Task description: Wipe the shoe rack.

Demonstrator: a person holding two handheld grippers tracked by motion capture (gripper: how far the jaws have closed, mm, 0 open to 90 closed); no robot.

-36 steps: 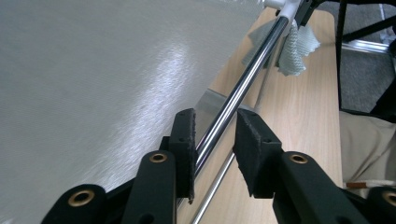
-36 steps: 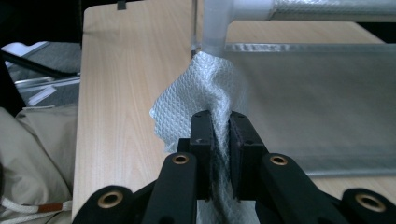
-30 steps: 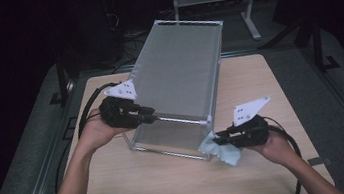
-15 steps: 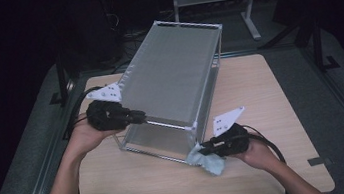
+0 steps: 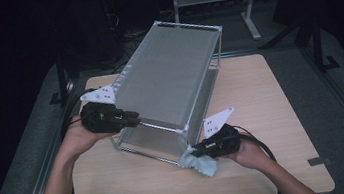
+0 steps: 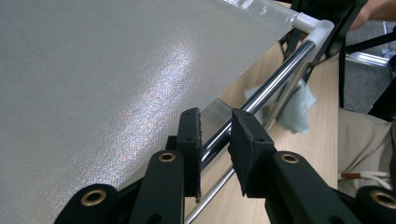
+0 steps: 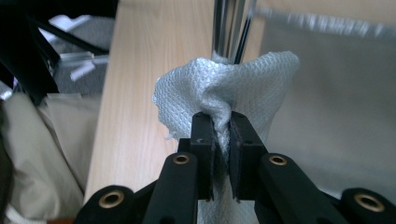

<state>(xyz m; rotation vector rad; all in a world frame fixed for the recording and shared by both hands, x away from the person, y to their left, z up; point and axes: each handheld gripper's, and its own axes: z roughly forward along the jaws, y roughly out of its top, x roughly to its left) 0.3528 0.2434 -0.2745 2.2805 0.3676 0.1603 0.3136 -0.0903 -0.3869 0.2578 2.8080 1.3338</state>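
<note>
- We see a box-shaped rack (image 5: 171, 84) with chrome tubes, white corner joints and a frosted, finely dimpled panel, lying tilted on the pale wooden table (image 5: 261, 100).
- Our left gripper (image 6: 215, 140) has its jaws straddling a shiny tube (image 6: 266, 91), one pad touching.
- Our right gripper (image 7: 220, 135) pinches a crumpled, waffle-weave cloth (image 7: 229, 91) against the rack's near corner.
</note>
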